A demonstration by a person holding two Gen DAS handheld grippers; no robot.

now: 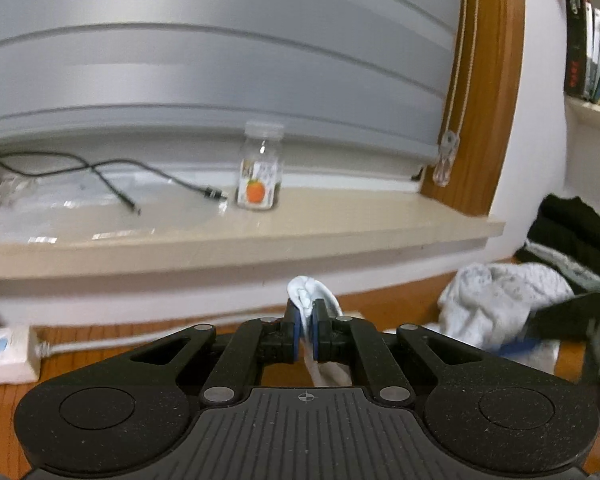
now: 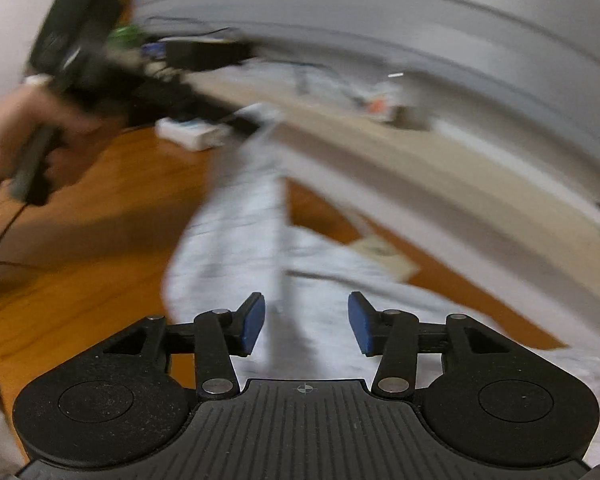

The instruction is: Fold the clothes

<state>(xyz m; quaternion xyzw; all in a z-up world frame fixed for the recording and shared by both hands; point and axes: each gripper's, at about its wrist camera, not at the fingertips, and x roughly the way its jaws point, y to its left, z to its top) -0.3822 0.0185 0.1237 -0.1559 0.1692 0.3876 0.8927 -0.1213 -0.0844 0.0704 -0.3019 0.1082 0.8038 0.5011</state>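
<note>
Left gripper (image 1: 307, 322): its two blue pads are pressed together on a bunch of the light cloth (image 1: 310, 300). A little puff of cloth sticks up above the pads, and more hangs down below them.
Right gripper (image 2: 306, 322): its fingers are spread apart. Nothing is between them. The cloth lies under and ahead of them, but the pads do not touch it.
Where the cloth is: in the right wrist view the light cloth (image 2: 236, 240) runs in a long strip from near the right gripper up to the left gripper (image 2: 244, 124), which a hand (image 2: 16, 132) holds up off the wooden floor (image 2: 80, 248). Part of it lies flat on the floor.
Other clothes: a pale grey heap (image 1: 500, 300) and some dark clothes (image 1: 572, 232) sit off to the right, near the wall. They are not folded.
Around: a jar with an orange picture (image 1: 260, 168) and a black cable (image 1: 100, 172) are on the ledge (image 1: 340, 224).
Step now: I think one end of the cloth is lifted and the other hand is free and looking for a new spot to grab.
Next move needs: the right gripper should go down to an edge or corner of the cloth and pinch it, so both hands can pull it straight and fold it. The picture is blurry, so I cannot tell which edge is best.
</note>
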